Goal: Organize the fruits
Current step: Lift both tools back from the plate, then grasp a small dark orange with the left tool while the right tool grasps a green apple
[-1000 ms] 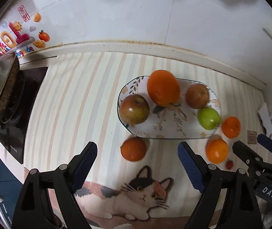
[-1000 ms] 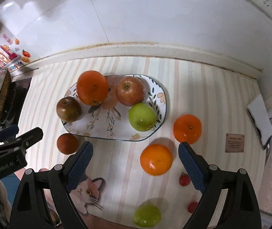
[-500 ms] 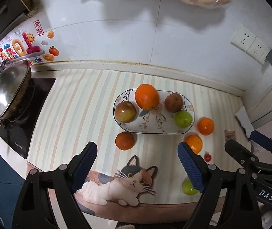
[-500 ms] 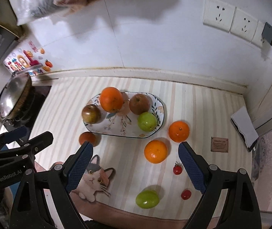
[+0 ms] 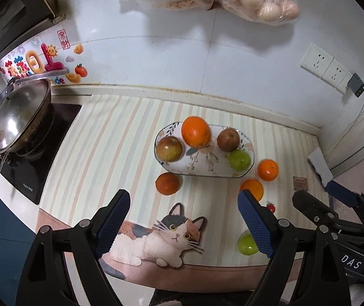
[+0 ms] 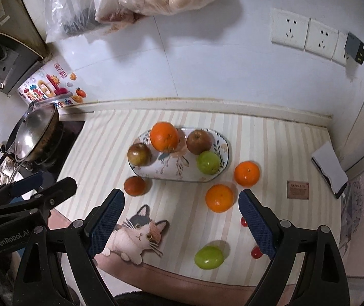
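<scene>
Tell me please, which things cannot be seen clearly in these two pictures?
- Left wrist view: green apple near the mat edge, partly behind the left gripper finger.
- Right wrist view: two small red fruits, partly behind the right gripper finger.
- Brown card: print too small.

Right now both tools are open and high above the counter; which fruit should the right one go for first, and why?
Probably lower the right tool onto the loose orange just ahead of it. It lies on the striped mat, off the oval floral plate, nearest between the open fingers, and the plate's front middle looks bare enough to take it. Nothing is held yet.
</scene>
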Available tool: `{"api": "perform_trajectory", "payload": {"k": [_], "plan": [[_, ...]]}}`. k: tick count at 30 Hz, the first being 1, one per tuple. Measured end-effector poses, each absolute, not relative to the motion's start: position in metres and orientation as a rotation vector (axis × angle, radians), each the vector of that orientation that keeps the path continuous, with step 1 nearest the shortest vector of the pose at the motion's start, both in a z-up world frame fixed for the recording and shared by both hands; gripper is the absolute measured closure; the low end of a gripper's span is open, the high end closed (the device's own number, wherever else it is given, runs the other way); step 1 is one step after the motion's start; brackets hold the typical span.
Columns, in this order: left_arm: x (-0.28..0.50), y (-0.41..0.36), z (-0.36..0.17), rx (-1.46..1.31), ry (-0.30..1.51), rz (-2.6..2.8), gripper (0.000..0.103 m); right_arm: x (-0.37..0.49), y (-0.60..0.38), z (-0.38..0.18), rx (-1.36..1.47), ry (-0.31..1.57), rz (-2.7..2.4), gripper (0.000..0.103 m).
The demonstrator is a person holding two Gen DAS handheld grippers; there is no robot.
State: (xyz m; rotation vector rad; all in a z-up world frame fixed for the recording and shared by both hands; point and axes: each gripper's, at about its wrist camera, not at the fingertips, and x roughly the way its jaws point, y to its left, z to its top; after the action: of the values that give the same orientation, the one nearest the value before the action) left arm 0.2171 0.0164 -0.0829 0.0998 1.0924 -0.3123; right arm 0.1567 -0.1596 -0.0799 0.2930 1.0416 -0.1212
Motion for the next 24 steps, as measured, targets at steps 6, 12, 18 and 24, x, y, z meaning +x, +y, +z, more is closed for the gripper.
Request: {"api": "perform_trajectory", "payload": {"k": [6,12,18,24], "plan": [[0.221,0.02,-0.129,0.133,1.177,-0.257,0.017,0.154,-0.176,-0.148,0.388,1.194,-0.144,0.01],[0.227,0.028,-0.2,0.18,1.318,-0.183,0.017,0.143,-0.194,-0.256,0.529,1.411,-0.193,0.01],[0.236,0.038,-0.249,0.183,1.422,-0.143,0.017,0.135,-0.198,-0.334,0.644,1.543,-0.234,0.017],[0.267,0.033,-0.261,0.176,1.416,-0.144,0.017,0.143,-0.186,-0.342,0.587,1.499,-0.235,0.044]]}}
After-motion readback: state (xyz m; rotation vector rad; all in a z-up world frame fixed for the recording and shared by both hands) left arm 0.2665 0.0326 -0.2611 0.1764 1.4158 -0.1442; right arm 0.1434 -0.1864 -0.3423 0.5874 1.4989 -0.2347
